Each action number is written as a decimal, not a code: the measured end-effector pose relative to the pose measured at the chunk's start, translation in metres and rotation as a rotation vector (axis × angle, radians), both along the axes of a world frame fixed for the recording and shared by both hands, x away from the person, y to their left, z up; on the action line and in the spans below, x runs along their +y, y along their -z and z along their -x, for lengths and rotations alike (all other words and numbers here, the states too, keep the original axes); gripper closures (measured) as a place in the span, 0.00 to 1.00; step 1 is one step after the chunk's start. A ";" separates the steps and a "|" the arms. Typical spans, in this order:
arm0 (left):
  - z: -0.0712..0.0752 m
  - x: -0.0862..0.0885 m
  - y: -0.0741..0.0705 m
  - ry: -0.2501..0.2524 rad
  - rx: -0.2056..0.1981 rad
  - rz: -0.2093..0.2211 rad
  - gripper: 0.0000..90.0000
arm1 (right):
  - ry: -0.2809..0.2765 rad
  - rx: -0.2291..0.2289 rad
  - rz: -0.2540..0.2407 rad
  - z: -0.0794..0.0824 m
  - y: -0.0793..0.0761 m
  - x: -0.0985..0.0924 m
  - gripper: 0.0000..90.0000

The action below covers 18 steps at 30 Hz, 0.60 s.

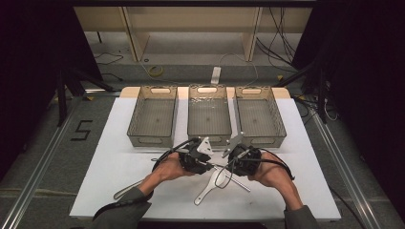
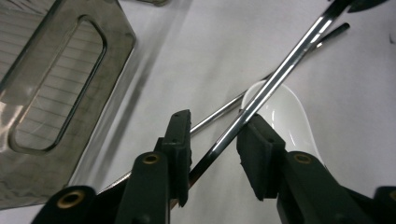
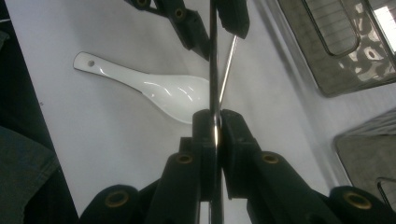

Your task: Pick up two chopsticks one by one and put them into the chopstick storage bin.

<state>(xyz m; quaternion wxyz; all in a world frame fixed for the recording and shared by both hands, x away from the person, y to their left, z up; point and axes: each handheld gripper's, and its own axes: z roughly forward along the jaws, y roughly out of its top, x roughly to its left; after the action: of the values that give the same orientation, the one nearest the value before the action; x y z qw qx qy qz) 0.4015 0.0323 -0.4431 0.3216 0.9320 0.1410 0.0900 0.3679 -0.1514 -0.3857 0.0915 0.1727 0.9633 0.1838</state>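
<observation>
At table's near edge: 2 hand-held grippers meet over a white board [image 1: 119,162], with 3 baskets lined up at 12 o'clock.

Right gripper [image 3: 217,122]: jaws clenched flat on a metal chopstick [image 3: 213,56], which runs straight up toward 12 o'clock in the right gripper view. In the high view this gripper [image 1: 235,161] sits at 3 o'clock of the other.

Left gripper [image 2: 215,135]: jaws part-closed around the same chopstick [image 2: 275,77], the rod crossing the gap slantwise toward 1 o'clock; it lies against the inner face of one pad low down, but whether the pads press it, I cannot tell. In the high view the gripper [image 1: 206,161] sits just left of board centre.

Second chopstick [image 2: 224,109]: lies on the board beneath the held one, crossing it.

White spoon [image 3: 154,88]: ceramic, on the board, bowl just under the held chopstick, handle pointing to 10 o'clock in the right gripper view; in the high view the spoon [image 1: 207,188] lies at 6 o'clock of the 2 grippers.

Baskets: left basket [image 1: 153,116], middle basket [image 1: 209,113], right basket [image 1: 259,114], grey, side by side.

Hands: left hand [image 1: 168,168] and right hand [image 1: 272,172] come in from 6 o'clock.
</observation>
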 end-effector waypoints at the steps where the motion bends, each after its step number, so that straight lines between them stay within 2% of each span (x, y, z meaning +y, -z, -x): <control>1: 0.001 0.000 -0.002 0.015 -0.011 -0.016 0.75 | -0.003 0.000 -0.007 0.000 -0.001 0.000 0.95; 4: 0.005 -0.001 -0.008 0.051 -0.042 -0.053 0.79 | -0.018 0.000 -0.018 0.001 -0.002 -0.002 0.95; 7: 0.010 -0.003 -0.015 0.093 -0.063 -0.113 0.81 | -0.026 0.000 -0.020 0.000 -0.001 -0.004 0.94; 10: 0.015 -0.005 -0.021 0.121 -0.061 -0.147 0.87 | -0.007 -0.010 -0.033 -0.002 -0.001 -0.006 0.88; 11: 0.016 -0.006 -0.023 0.139 -0.051 -0.154 0.92 | 0.021 -0.046 -0.047 -0.005 -0.002 -0.010 0.77; 12: 0.018 -0.007 -0.024 0.148 -0.048 -0.157 0.94 | 0.037 -0.069 -0.061 -0.006 -0.003 -0.011 0.72; 15: 0.016 -0.005 -0.031 0.112 -0.031 -0.128 0.94 | 0.080 -0.124 -0.119 -0.007 -0.009 -0.016 0.56; 16: 0.015 -0.003 -0.032 0.094 -0.023 -0.122 0.94 | 0.105 -0.148 -0.148 -0.008 -0.011 -0.018 0.53; 17: 0.015 -0.003 -0.032 0.094 -0.023 -0.122 0.94 | 0.105 -0.148 -0.148 -0.008 -0.011 -0.018 0.53; 18: 0.013 -0.001 -0.034 0.078 -0.014 -0.119 0.94 | 0.116 -0.162 -0.179 -0.008 -0.015 -0.020 0.50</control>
<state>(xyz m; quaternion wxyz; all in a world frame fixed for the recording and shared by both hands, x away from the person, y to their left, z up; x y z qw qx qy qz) 0.3886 0.0313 -0.4096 0.2699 0.9536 0.0969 0.0921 0.3759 -0.1713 -0.3712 0.1636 0.2202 0.9209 0.2769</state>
